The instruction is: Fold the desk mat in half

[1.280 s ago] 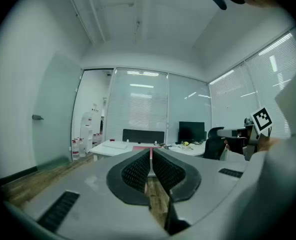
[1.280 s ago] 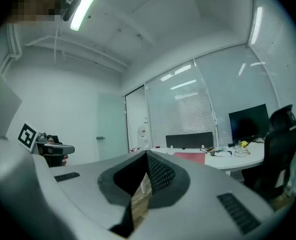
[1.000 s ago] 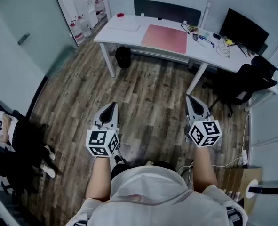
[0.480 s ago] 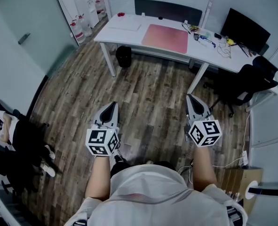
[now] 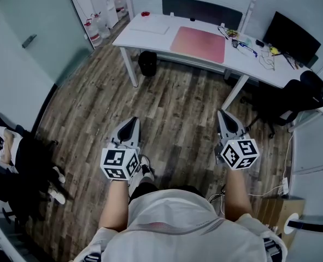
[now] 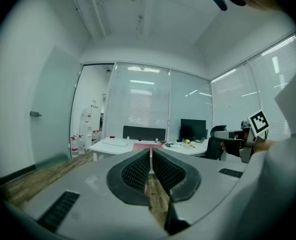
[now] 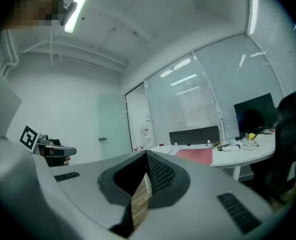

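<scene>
At the far left a seated person (image 5: 7, 156) is cut off by the picture's edge, beside a glass door (image 5: 34, 40). The left gripper (image 5: 130, 121) hangs over bare wooden floor (image 5: 177, 105), its fingers (image 6: 136, 171) drawn together with only a thin slit between the tips and nothing in them. A wide stretch of open floor lies between both grippers and the white bench (image 5: 150, 37) ahead. A black bin (image 5: 147, 63) stands under the bench's left end. The pink desk mat (image 5: 198, 41) lies flat and unfolded on the bench, well apart from both grippers, its near edge just inside the bench's front edge. The right gripper (image 5: 222, 114) has its fingers (image 7: 161, 174) closed and empty. Farther right, an office chair (image 5: 284, 100) crowds the bench's end. Small clutter and cables (image 5: 259, 51) before the monitor (image 5: 291, 37) are too small to make out.
</scene>
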Tool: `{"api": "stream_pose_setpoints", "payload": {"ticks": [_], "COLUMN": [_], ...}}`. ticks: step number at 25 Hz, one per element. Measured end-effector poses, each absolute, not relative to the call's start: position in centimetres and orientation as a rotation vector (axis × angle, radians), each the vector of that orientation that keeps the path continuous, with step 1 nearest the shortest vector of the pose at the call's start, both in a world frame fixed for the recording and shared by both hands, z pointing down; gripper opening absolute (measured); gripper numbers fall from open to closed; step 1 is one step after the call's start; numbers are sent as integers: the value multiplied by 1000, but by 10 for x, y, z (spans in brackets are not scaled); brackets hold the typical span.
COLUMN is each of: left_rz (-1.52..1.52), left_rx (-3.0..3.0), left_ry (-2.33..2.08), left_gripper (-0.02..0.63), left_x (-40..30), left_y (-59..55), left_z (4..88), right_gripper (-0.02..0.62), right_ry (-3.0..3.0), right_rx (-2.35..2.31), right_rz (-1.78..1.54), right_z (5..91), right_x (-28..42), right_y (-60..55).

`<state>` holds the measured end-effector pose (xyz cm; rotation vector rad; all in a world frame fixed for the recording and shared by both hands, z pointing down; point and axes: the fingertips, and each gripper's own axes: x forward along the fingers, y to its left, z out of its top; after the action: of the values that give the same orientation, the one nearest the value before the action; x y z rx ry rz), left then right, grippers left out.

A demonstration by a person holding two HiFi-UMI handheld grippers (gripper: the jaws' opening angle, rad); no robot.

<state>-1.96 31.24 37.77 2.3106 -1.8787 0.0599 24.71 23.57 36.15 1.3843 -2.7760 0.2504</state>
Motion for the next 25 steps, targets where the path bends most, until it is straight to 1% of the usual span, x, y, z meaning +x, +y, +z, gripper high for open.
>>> {"api": "stream_pose_setpoints", "payload": {"ticks": [9,18,25], "left_rz": [-1,34,51], "left_rx": [2325,2387,2422], "left_ry": [-1788,-1741,-1667], "left_gripper": [26,26,26], "left_x": [-78,-169,-201], "left_y": [223,137,82], "left_z": [392,386,394], "right_gripper": [51,51,51], "right_ry": [-2695,-2627,-2575], "right_rx": [1312,1309,1340], "right_rz": [206,165,167], "right_z": [372,375,388], "right_x": [178,78,44], "right_y": [161,84,46]}}
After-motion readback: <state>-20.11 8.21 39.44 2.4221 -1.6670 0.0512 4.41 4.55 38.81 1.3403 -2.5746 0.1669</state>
